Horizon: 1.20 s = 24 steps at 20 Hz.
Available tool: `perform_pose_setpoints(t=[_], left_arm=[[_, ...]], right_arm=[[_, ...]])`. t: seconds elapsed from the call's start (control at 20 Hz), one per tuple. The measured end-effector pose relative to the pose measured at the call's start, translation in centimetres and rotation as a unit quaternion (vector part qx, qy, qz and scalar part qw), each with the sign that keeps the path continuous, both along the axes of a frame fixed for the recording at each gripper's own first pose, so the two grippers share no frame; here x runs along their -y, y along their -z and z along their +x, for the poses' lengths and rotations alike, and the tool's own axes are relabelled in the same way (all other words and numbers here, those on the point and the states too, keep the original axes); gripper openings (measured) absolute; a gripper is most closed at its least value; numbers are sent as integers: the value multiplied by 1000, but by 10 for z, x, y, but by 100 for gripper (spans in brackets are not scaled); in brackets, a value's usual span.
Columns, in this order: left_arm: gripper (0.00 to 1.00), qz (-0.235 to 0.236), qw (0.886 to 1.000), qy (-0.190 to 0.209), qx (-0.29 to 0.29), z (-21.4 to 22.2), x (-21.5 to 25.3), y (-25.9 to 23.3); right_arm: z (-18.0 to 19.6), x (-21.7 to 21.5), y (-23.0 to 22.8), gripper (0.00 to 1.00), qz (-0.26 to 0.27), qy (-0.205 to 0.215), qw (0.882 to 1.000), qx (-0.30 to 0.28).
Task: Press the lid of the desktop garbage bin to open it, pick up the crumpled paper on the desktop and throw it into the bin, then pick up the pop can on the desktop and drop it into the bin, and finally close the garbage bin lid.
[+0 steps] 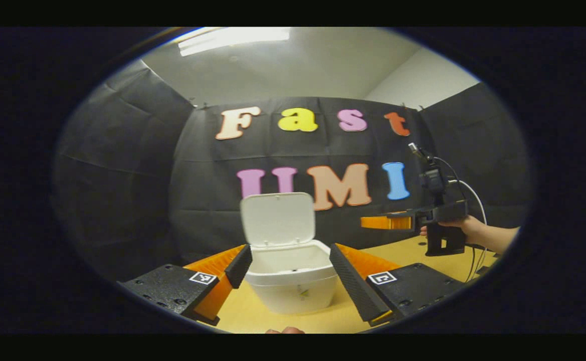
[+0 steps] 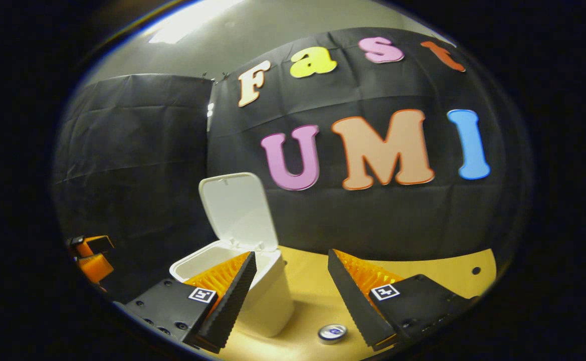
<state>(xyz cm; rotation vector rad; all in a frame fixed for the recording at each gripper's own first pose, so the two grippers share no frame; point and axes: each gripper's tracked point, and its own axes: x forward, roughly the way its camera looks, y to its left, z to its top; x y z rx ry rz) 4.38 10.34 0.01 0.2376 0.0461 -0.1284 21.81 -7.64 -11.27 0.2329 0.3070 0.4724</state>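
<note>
We judge the lid-opening step complete: the white bin [image 1: 293, 281] stands with its lid [image 1: 277, 219] raised upright behind the opening. In the left gripper view the left gripper [image 1: 288, 273] is released, its jaws spread wide to either side of the bin's rim, pressing on nothing. The right gripper [image 2: 291, 288] is likewise released and empty; the bin sits just behind its left jaw. The pop can [image 2: 332, 333] stands on the desktop [image 2: 423, 271] low between the right jaws, near the right one, its round metal top facing up. We cannot locate the crumpled paper, nor tell whether it lies inside the bin. If the paper is done, the next move calls for lowering the right jaws around the can. The bin is smooth, matte plastic with rounded corners; the desktop is pale, flat wood; the inner jaw faces are ribbed.
</note>
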Motion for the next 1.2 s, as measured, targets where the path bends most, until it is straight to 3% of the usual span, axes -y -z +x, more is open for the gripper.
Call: perform_pose_setpoints(t=[0.15,0.3,0.45,0.5,0.55,0.7,0.95,1.2], left_arm=[[93,-19,995,93,-21,33,80,40],[94,-30,990,130,-38,65,135,90],[92,-57,989,97,-96,103,149,172],[99,-59,987,77,-126,112,144,204],[93,-57,984,56,-157,119,138,234],[94,-49,971,21,-234,136,130,307],[94,-37,961,-2,-273,150,127,359],[93,-47,949,-13,-311,140,122,391]], right_arm=[[-37,95,1,95,-4,88,996,-4],[-81,176,10,93,-37,176,983,-21],[-136,239,29,95,-65,255,963,-58],[-154,253,34,95,-67,271,958,-69],[-170,266,43,95,-75,286,952,-83],[-200,296,71,95,-102,322,932,-134],[-209,307,83,95,-93,341,924,-146],[-200,297,89,95,-101,331,926,-151]])
